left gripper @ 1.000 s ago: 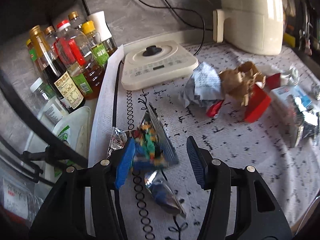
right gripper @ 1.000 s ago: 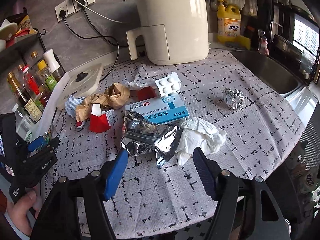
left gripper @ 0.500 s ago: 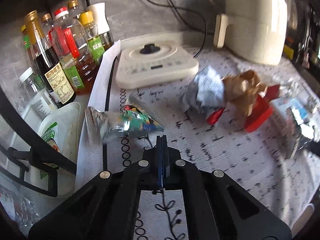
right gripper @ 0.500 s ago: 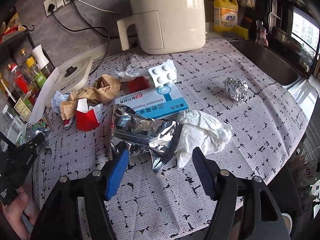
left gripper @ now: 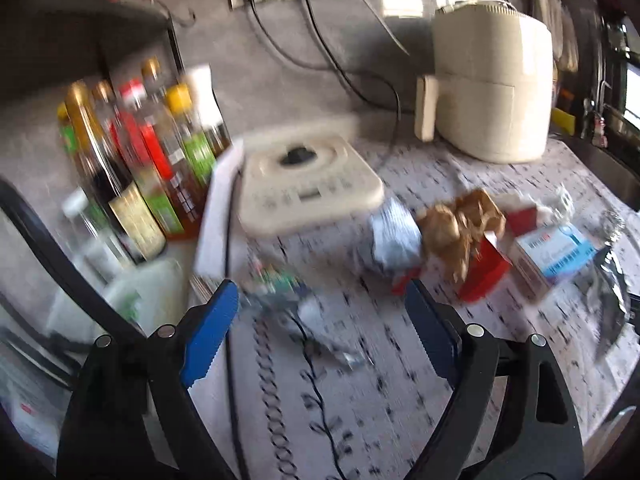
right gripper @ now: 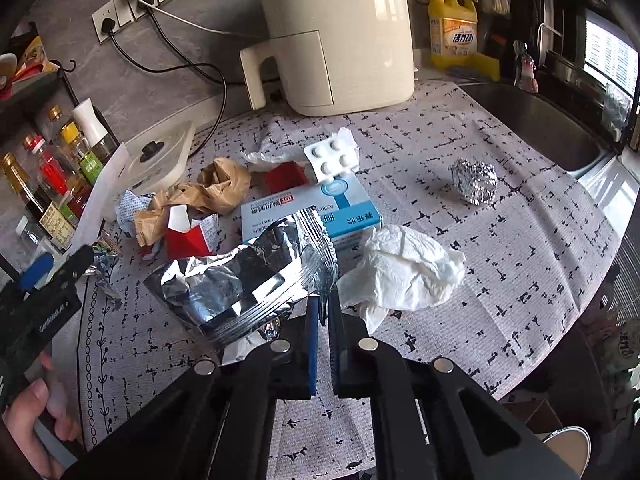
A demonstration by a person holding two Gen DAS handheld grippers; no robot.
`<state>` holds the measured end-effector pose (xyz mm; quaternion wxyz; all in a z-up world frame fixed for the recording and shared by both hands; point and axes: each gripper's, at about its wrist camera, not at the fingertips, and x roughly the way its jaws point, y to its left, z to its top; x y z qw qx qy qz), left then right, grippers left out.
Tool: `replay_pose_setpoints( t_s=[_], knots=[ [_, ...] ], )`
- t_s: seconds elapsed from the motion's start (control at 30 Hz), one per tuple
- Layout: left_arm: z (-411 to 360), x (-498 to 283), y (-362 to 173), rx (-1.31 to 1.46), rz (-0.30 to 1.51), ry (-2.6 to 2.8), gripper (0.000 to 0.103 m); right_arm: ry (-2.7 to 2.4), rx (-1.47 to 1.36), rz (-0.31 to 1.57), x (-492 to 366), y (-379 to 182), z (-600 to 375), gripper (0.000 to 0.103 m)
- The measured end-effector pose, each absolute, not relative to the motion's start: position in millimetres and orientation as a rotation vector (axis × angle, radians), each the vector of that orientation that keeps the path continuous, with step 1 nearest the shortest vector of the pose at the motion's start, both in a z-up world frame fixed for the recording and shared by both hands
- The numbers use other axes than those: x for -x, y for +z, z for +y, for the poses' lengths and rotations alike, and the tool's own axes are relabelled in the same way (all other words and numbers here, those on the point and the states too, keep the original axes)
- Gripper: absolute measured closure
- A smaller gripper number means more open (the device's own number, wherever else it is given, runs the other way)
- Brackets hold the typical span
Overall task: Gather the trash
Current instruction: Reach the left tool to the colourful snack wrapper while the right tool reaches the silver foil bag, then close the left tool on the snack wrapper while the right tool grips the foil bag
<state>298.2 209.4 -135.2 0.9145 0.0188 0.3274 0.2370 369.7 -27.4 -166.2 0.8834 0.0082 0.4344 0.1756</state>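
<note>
Right tongs [right gripper: 324, 308] pinch the light, crinkly foil bag's [right gripper: 240, 280] near edge; left tongs [left gripper: 320, 308] are opening, empty.

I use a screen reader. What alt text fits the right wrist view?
The right tool is shut on a silver foil wrapper on a patterned tablecloth. Around it lie white tissue, a blue medicine box and a foil ball.

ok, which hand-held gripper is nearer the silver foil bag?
Right. The right hand-held gripper is shut on the silver foil bag at its edge. The left hand-held gripper, jaws opening, sits across the table by the sauce bottles, over a small colourful wrapper.
</note>
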Motion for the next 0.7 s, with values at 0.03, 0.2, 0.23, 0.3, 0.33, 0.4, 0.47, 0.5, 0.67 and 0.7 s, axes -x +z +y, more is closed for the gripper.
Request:
replay_pose_setpoints(
  t_s=[0.03,0.2,0.23,0.3,0.33,0.4,0.47,0.5,0.67,0.7],
  knots=[
    [209.4,-303.7,-135.0,-0.055,0.682,0.497,0.018,0.368,-0.014,0.899,-369.3,-164.3,-26.8,0.098],
    [219.0,-329.5,-143.9,-0.118,0.742,0.598,0.018,0.368,-0.010,0.881,-371.2,-159.6,-27.0,0.098],
    [222.4,-333.7,-147.6,-0.120,0.765,0.606,0.018,0.368,-0.009,0.881,-372.2,-159.4,-27.1,0.098],
    [229.4,-340.4,-156.2,-0.121,0.807,0.633,0.018,0.367,-0.007,0.885,-374.3,-160.1,-27.3,0.098],
    [231.6,-341.9,-158.8,-0.120,0.816,0.647,0.018,0.368,-0.006,0.886,-375.3,-160.6,-27.5,0.098],
    [238.5,-345.3,-164.5,-0.122,0.837,0.675,0.018,0.371,-0.006,0.892,-377.1,-162.4,-26.7,0.098],
    [245.4,-349.7,-171.1,-0.109,0.869,0.682,0.019,0.372,-0.009,0.896,-378.1,-163.6,-25.8,0.098],
    [250.7,-351.3,-174.8,-0.094,0.887,0.685,0.025,0.373,-0.010,0.897,-378.6,-164.2,-25.4,0.098],
    [268.4,-353.1,-187.7,0.003,0.939,0.657,0.065,0.375,-0.011,0.895,-381.8,-164.8,-22.6,0.098],
    [268.1,-352.6,-188.0,0.004,0.941,0.662,0.069,0.374,-0.011,0.893,-382.3,-164.4,-22.2,0.098]
  ],
)
